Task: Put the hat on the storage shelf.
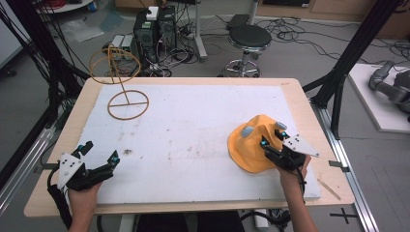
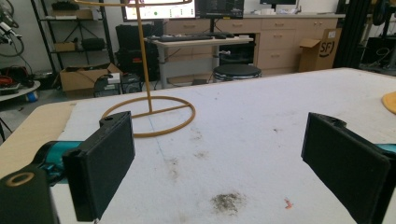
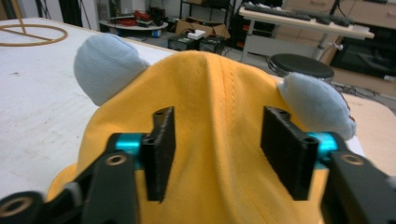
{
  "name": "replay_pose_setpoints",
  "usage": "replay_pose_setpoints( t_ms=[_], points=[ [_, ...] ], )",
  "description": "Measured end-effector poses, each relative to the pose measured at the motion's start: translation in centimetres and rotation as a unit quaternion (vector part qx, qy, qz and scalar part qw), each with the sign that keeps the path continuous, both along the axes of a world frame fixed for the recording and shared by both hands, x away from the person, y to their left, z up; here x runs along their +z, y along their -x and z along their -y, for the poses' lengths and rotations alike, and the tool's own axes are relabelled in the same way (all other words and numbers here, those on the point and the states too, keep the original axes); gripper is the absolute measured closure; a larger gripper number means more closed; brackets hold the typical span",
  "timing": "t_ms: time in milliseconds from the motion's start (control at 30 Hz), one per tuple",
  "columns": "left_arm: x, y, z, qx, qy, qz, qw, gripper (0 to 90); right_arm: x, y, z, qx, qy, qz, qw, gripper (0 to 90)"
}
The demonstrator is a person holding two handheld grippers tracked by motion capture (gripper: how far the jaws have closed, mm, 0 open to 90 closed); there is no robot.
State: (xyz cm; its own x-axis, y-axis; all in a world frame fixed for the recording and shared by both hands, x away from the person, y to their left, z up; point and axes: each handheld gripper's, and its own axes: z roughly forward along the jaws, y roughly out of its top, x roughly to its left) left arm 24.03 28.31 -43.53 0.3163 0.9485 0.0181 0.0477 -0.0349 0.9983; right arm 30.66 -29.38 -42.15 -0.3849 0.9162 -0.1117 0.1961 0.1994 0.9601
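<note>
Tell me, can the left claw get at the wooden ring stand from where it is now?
Probably yes. The left claw stands open at the near left, and only bare white mat lies between it and the ring stand; the yellow hat sits far right.

Your soft orange fabric hat (image 1: 255,143) has two pale blue ears (image 3: 106,67). It lies crumpled on the white mat's right side.

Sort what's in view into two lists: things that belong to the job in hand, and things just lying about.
Job in hand:
- yellow hat with two grey ears, lying on the white pad
- right gripper, jaws around a ridge of the hat's crown
- wire hat stand, likely where the hat goes

Lying about:
- left gripper, open, idle over the pad
- black stool
- computer towers
</note>
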Motion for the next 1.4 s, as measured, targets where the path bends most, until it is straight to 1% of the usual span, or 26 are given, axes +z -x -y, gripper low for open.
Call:
replay_pose_setpoints(
  t_ms=[100, 133, 167, 233, 267, 333, 367, 433, 467, 500, 567, 667, 733, 833, 867, 1000, 1100, 1167, 1300, 1400],
  points=[
    [0.0, 0.1, 0.0, 0.001, 0.003, 0.000, 1.0000, 10.0, -0.1, -0.1, 0.0, -0.012, -0.004, -0.009, 0.9999, 55.9],
    [0.0, 0.1, -0.1, 0.002, 0.002, 0.000, 1.0000, 10.0, -0.1, -0.1, 0.0, -0.014, -0.006, -0.011, 0.9998, 59.5],
    [0.0, 0.1, -0.1, 0.002, 0.002, 0.000, 1.0000, 10.0, -0.1, -0.2, 0.0, -0.016, -0.002, -0.012, 0.9998, 63.7],
    [0.0, 0.1, -0.1, 0.002, 0.002, 0.000, 1.0000, 10.0, 0.0, -0.2, 0.0, -0.014, -0.005, -0.022, 0.9996, 74.2],
    [0.0, 0.1, -0.1, 0.002, 0.001, 0.000, 1.0000, 10.0, 0.0, -0.3, 0.0, -0.011, -0.003, -0.022, 0.9997, 79.5],
    [0.0, 0.1, 0.0, 0.002, 0.001, 0.000, 1.0000, 10.0, 0.1, -0.3, -0.1, -0.010, 0.000, -0.027, 0.9996, 86.5],
    [0.0, 0.1, 0.0, 0.001, 0.000, 0.000, 1.0000, 10.0, 0.2, -0.4, -0.1, -0.010, 0.005, -0.027, 0.9996, 87.7],
    [0.0, 0.2, 0.0, 0.002, 0.000, 0.000, 1.0000, 10.0, 0.3, -0.4, -0.1, -0.013, 0.006, -0.028, 0.9995, 88.2],
    [0.0, 0.2, 0.0, 0.002, 0.000, 0.001, 1.0000, 10.0, 0.4, -0.4, -0.1, -0.016, 0.005, -0.026, 0.9995, 88.4],
    [0.0, 0.2, 0.0, 0.001, 0.000, 0.000, 1.0000, 10.0, 0.4, -0.4, -0.2, -0.018, 0.000, -0.028, 0.9995, 88.5],
    [0.0, 0.2, -0.1, 0.002, 0.000, -0.001, 1.0000, 10.0, 0.5, -0.3, -0.2, -0.021, -0.006, -0.025, 0.9994, 88.6],
    [0.0, 0.2, -0.1, 0.003, 0.000, 0.000, 1.0000, 10.0, 1.0, -0.2, 0.0, -0.019, -0.024, -0.016, 0.9994, 88.7],
    [0.0, 0.2, -0.1, 0.003, 0.000, 0.001, 1.0000, 10.0, 1.5, 0.0, 0.1, -0.017, -0.043, -0.010, 0.9989, 88.7],
    [0.1, 0.2, -0.1, 0.002, -0.002, 0.001, 1.0000, 10.0, 2.6, 0.2, 0.2, -0.011, -0.063, 0.008, 0.9979, 88.7],
    [0.1, 0.2, 0.0, 0.002, -0.001, 0.001, 1.0000, 10.0, 3.0, 0.4, 0.1, -0.010, -0.070, 0.011, 0.9974, 88.6],
    [0.2, 0.2, 0.0, 0.002, -0.001, 0.003, 1.0000, 10.0, 4.6, 0.6, -0.2, 0.001, -0.082, 0.034, 0.9961, 88.6],
    [0.2, 0.3, 0.0, 0.003, -0.002, 0.005, 1.0000, 10.0, 6.0, 0.8, -0.8, 0.012, -0.094, 0.048, 0.9943, 88.7],
    [0.3, 0.3, 0.0, 0.004, -0.002, 0.006, 1.0000, 10.0, 6.8, 0.8, -1.2, 0.018, -0.098, 0.062, 0.9932, 88.6],
    [0.4, 0.3, 0.0, 0.006, 0.002, 0.009, 0.9999, 10.0, 8.4, 0.7, -2.0, 0.026, -0.111, 0.079, 0.9904, 88.6],
    [0.5, 0.2, 0.2, 0.005, -0.004, 0.008, 0.9999, 10.0, 9.6, 0.5, -2.8, 0.036, -0.118, 0.087, 0.9885, 88.6]
  ],
)
